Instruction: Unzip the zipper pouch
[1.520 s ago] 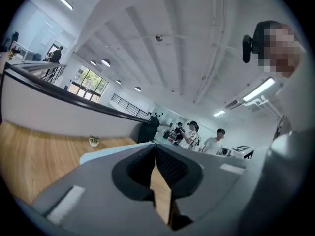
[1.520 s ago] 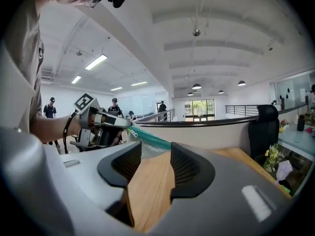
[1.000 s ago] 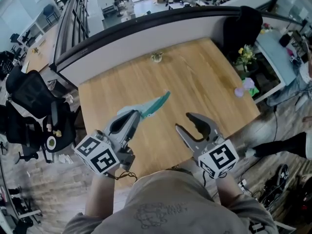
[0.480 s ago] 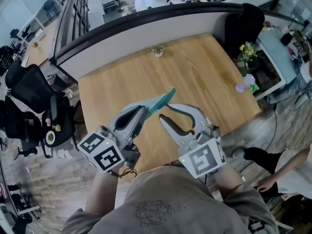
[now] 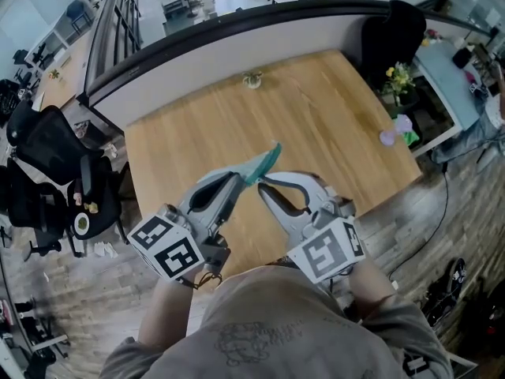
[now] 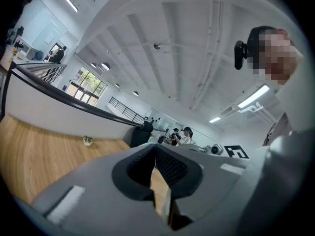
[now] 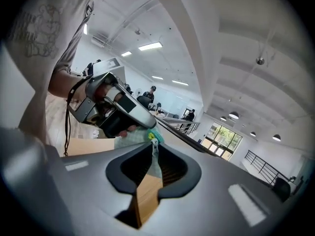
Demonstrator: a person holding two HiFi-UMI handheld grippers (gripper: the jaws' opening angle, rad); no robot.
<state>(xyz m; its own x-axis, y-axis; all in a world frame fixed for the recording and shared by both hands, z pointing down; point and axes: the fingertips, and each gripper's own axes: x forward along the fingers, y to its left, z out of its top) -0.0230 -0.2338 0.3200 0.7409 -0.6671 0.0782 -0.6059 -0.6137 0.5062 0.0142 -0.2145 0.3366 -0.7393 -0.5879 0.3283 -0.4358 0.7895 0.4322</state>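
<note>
Clamping one end of the teal zipper pouch, the left gripper holds it over the wooden table. The right gripper, its jaws just closed narrow, pinches the pouch's hanging edge just beside the left tips.

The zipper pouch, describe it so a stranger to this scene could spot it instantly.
Look at the big wooden table. Above its near half, the left tongs hold up the zipper pouch. It is the only teal cloth thing here, flat and tapering to a point.
</note>
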